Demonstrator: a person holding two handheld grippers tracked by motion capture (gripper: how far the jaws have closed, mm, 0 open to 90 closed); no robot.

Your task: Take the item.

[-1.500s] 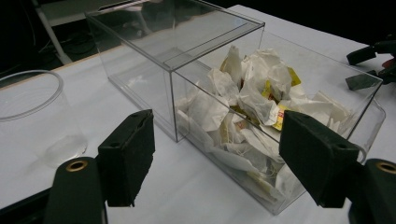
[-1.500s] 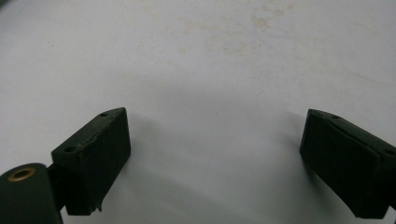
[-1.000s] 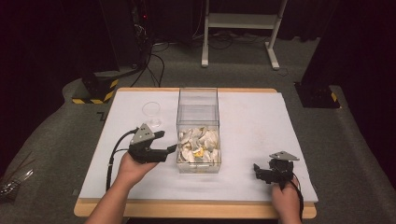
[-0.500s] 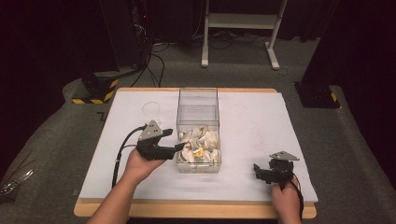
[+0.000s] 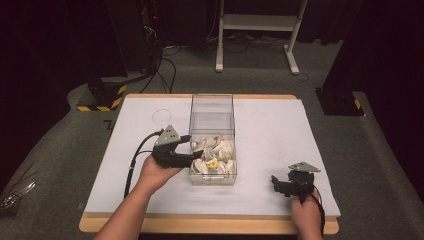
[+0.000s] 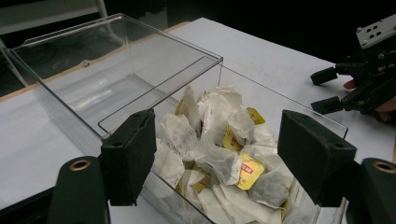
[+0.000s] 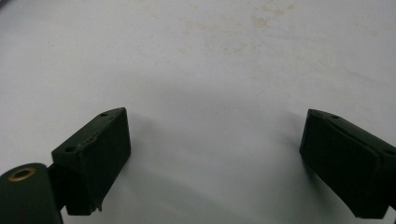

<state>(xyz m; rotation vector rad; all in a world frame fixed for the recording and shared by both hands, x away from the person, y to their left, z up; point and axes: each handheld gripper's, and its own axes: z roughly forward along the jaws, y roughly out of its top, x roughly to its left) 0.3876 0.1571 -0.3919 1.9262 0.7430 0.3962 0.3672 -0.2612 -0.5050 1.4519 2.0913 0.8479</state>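
Observation:
A clear plastic box [image 5: 212,112] stands mid-table, its near half holding several white and yellow tea bags [image 5: 214,158]. My left gripper [image 5: 195,146] is open at the box's left wall, with its jaws reaching over the rim. In the left gripper view the gripper [image 6: 217,135] has its jaws spread wide just above the tea bags [image 6: 219,154] in the box [image 6: 116,70], with nothing between them. My right gripper [image 5: 275,184] rests open near the front right of the table. Its own view shows that gripper [image 7: 215,126] over bare white tabletop [image 7: 201,56].
A small clear glass [image 5: 161,117] stands on the table left of the box's far end. The far half of the box holds nothing. The right gripper [image 6: 359,84] appears beyond the box in the left gripper view. Dark stands and cables lie on the floor behind the table.
My left gripper has moved right and slightly forward, from beside the box to over its left wall. The right gripper has stayed put.

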